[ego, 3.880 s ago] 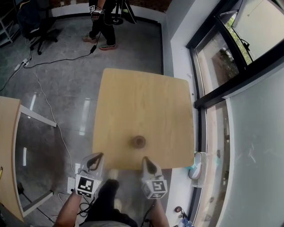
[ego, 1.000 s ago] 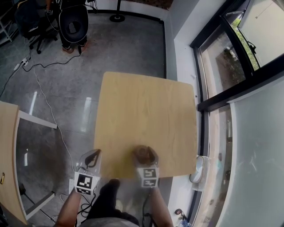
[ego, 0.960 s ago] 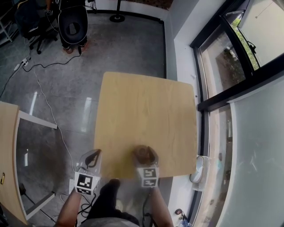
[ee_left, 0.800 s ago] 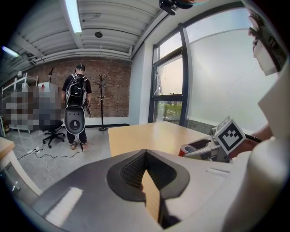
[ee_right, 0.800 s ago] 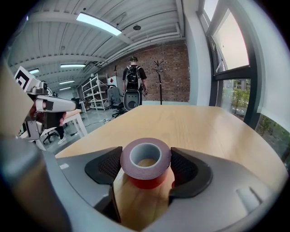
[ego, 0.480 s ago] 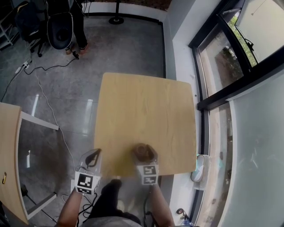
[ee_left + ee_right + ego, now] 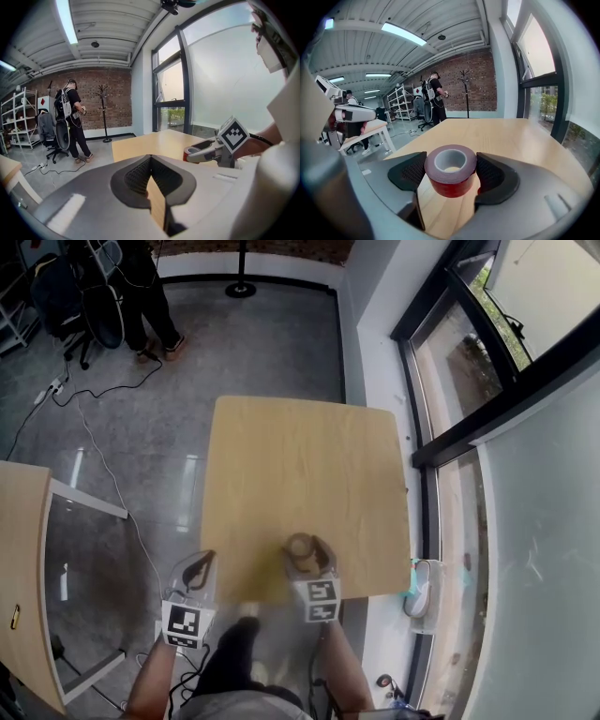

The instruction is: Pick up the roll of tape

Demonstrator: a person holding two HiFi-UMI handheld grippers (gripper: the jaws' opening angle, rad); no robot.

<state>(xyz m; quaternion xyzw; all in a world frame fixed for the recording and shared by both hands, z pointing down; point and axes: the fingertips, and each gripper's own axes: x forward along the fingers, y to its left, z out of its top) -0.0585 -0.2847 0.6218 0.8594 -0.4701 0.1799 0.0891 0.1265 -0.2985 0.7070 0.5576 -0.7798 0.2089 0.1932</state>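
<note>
The roll of tape [image 7: 450, 186], dark red with a grey core, sits between the pads of my right gripper [image 7: 449, 168]. Both pads press its sides, and it hangs a little above the wooden table [image 7: 511, 136]. In the head view the roll of tape [image 7: 299, 546] and the right gripper [image 7: 307, 557] are over the table's near edge. My left gripper [image 7: 199, 566] hovers off the table's near left corner. Its jaws are closed together on nothing in the left gripper view [image 7: 150, 176], which also shows the tape [image 7: 191, 152] at the right.
The wooden table [image 7: 300, 456] carries nothing else. A second table [image 7: 21, 568] stands at the left. A person [image 7: 148, 287] and an office chair [image 7: 98, 313] are at the back left, with cables on the floor. Window frames run along the right.
The tape lay alone on the table at first; now the right gripper grips it and has lifted it slightly. The left gripper has risen a little. The person at the back has walked.
</note>
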